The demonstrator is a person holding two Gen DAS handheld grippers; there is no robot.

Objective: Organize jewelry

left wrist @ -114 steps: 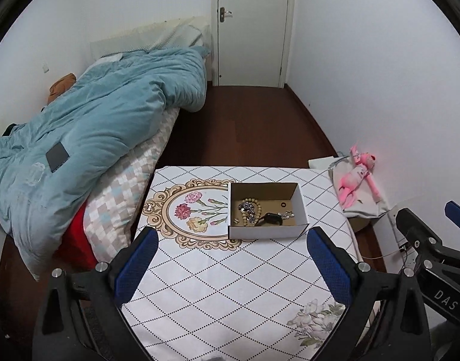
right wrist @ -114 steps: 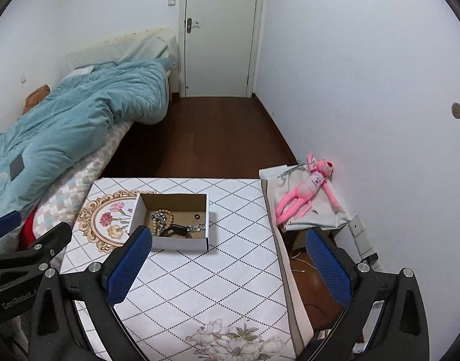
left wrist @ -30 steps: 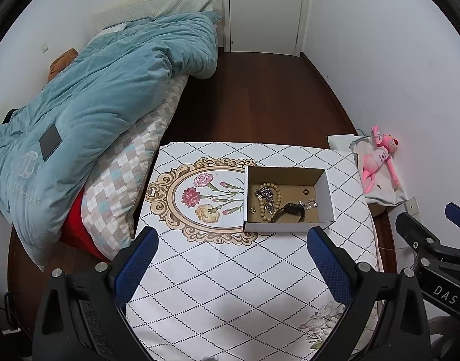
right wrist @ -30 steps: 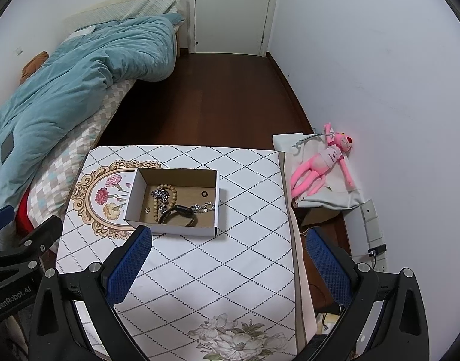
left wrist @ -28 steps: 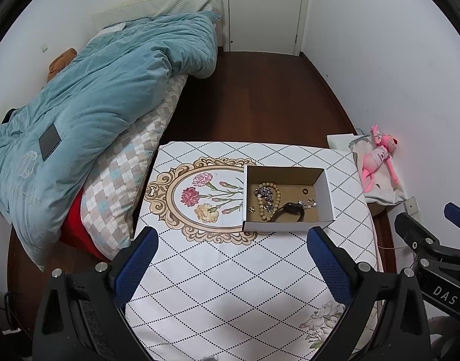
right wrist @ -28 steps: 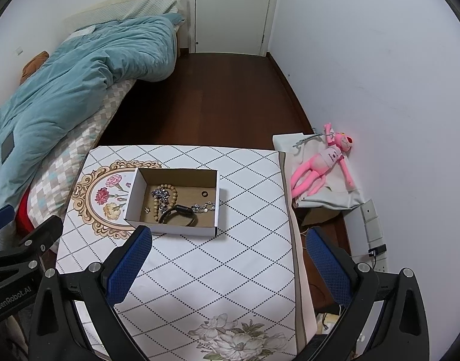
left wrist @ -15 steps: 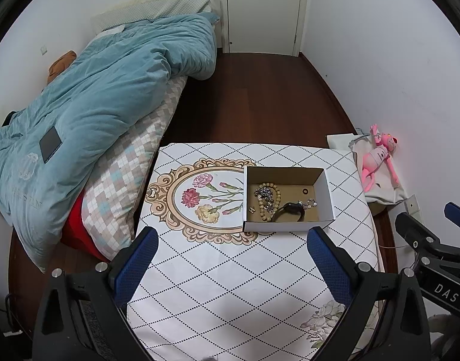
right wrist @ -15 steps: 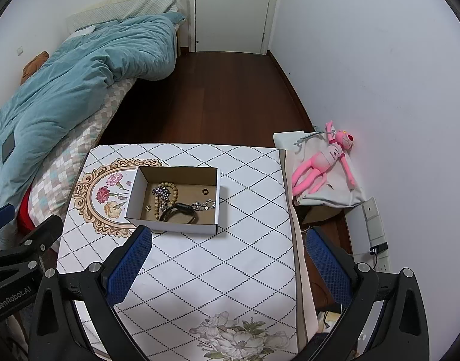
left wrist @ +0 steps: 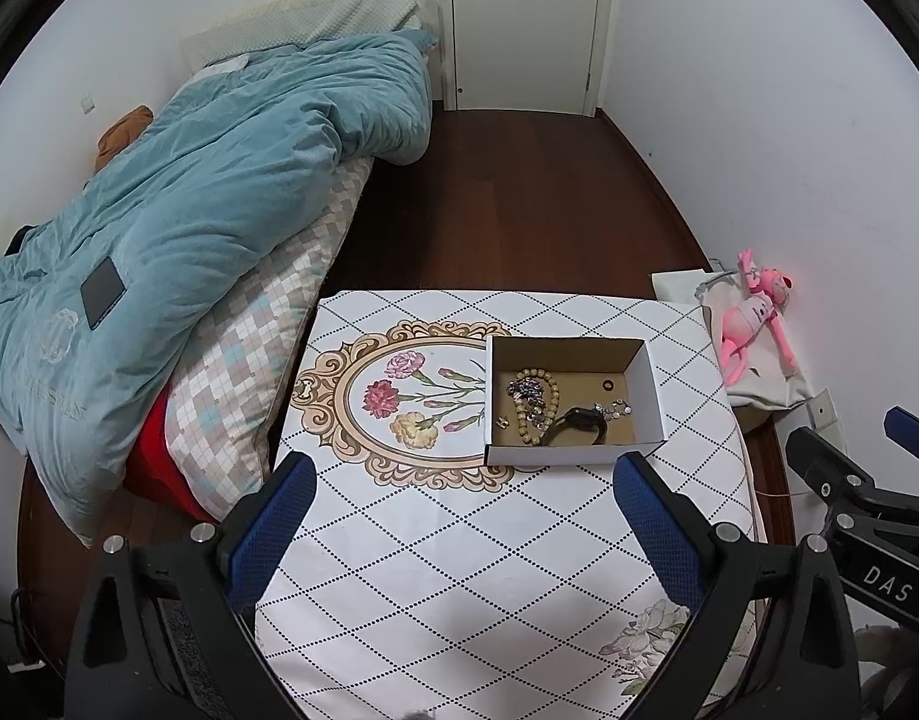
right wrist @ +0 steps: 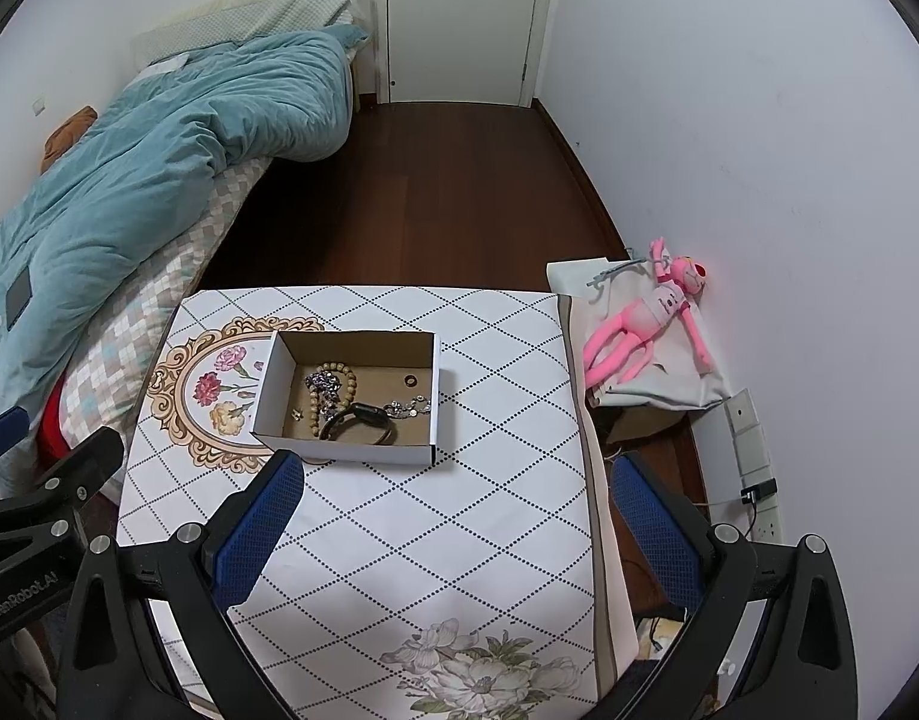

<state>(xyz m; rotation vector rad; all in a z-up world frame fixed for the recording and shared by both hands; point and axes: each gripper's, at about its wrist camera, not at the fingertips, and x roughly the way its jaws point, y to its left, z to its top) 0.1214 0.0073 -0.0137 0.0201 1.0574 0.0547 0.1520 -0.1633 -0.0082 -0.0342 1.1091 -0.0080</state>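
A white cardboard box (left wrist: pixel 651 378) (right wrist: pixel 267 384) stands open on a table with a white diamond-pattern cloth (left wrist: pixel 459 564) (right wrist: pixel 435 528). In it lie a wooden bead bracelet (left wrist: pixel 522 408) (right wrist: pixel 348 375), a silver chain (left wrist: pixel 612 409) (right wrist: pixel 408 407), a black band (left wrist: pixel 576 420) (right wrist: pixel 363 417), a small dark ring (left wrist: pixel 607 384) (right wrist: pixel 409 381) and a small earring (left wrist: pixel 502 420). My left gripper (left wrist: pixel 462 510) and my right gripper (right wrist: pixel 453 510) are both open and empty, held high above the table's near side.
A bed with a teal duvet (left wrist: pixel 189 210) stands left of the table. A pink plush toy (right wrist: pixel 651 318) lies on a grey bag by the right wall. Dark wood floor (right wrist: pixel 435 192) leads to a white door (right wrist: pixel 459 18).
Over the last second both views have barely shifted. Since 3.8 s ago both grippers have risen and tilted down, so the box is seen more from above.
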